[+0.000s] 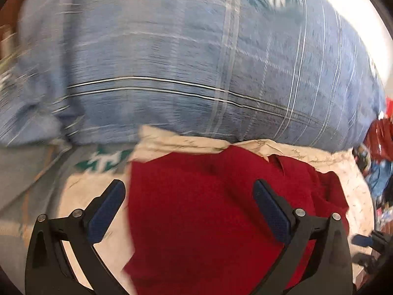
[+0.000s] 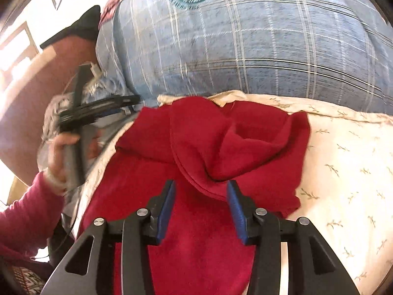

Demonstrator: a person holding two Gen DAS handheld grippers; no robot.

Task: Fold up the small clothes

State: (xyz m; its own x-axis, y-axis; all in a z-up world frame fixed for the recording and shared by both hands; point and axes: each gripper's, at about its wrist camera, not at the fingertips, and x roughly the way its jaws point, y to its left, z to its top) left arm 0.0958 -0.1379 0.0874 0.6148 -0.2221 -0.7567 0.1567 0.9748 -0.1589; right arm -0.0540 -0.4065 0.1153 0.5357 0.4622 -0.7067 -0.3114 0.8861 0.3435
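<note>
A small red garment [image 1: 211,209] lies on a cream patterned sheet [image 1: 353,179]. In the right wrist view the red garment [image 2: 221,145] is bunched and folded over itself at its far end. My left gripper [image 1: 189,196] is wide open and empty, just above the garment's left part; it also shows in the right wrist view [image 2: 132,98], at the left, held in a hand. My right gripper [image 2: 200,191] is open, its fingers either side of a folded edge of the garment, not closed on it.
A large blue plaid pillow [image 2: 258,44] lies behind the garment. A pile of red and blue clothes [image 1: 378,157] is at the right edge. The cream sheet [image 2: 343,172] extends to the right. A brown headboard [image 2: 32,93] is at left.
</note>
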